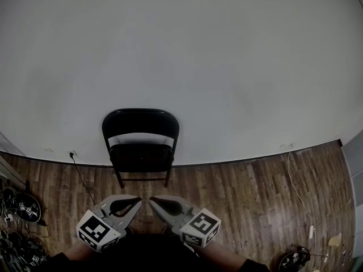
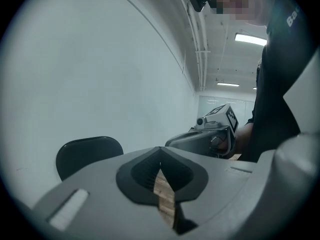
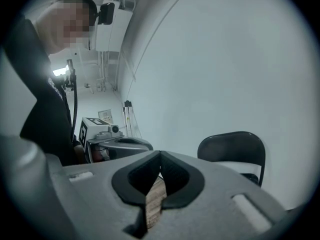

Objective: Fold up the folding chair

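One black folding chair (image 1: 140, 146) stands unfolded, its seat down and level. It has a rounded backrest, an open gap between backrest and seat, and thin legs joined by a front crossbar. Behind the chair is a white wall (image 1: 181, 50), and its feet rest on a wooden floor (image 1: 238, 191). A dark cable (image 1: 82, 177) trails over the floor to the chair's left.

Both grippers are held low, on the near side of the chair and well apart from it. The left gripper (image 1: 139, 200) and right gripper (image 1: 152, 200) angle inward, with their tips almost meeting in line with the chair's front. Each gripper's jaws are pressed together with nothing between them, and neither touches the chair.
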Demonstrator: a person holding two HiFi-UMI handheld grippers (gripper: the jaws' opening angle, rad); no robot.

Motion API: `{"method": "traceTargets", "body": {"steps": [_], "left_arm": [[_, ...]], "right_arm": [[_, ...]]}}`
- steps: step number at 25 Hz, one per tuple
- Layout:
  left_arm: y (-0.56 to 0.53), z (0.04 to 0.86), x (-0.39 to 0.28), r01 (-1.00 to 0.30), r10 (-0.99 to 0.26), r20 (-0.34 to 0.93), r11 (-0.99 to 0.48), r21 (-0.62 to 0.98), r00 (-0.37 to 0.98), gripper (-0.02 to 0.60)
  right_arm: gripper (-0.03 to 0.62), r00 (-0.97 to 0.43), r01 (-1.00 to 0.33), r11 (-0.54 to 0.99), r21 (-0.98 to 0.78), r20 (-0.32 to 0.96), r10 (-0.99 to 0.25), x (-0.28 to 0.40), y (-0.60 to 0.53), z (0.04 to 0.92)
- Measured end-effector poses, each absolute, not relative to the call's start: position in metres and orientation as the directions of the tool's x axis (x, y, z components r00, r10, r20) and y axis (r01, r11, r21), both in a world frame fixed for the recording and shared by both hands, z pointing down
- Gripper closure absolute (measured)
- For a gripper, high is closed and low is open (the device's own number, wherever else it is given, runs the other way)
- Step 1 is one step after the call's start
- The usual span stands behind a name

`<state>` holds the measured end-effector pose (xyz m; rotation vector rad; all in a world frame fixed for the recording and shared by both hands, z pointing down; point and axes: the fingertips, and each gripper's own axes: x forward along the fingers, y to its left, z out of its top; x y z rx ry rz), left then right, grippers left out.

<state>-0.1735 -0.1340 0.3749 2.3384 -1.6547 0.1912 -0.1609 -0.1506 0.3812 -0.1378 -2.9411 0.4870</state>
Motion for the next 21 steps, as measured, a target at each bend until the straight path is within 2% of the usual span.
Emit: {"method": "traceTargets", "body": {"steps": [21], "left_arm": [[-0.1275, 0.3756, -0.1742, -0.944, -0.908, 0.262, -0.301, 0.134, 0.327, 0.578]], "right_arm": [[0.592, -0.983, 0.049, 0.944, -0.327, 0.151, 0.103, -0.1588, -0.1495, 0.3824]]}}
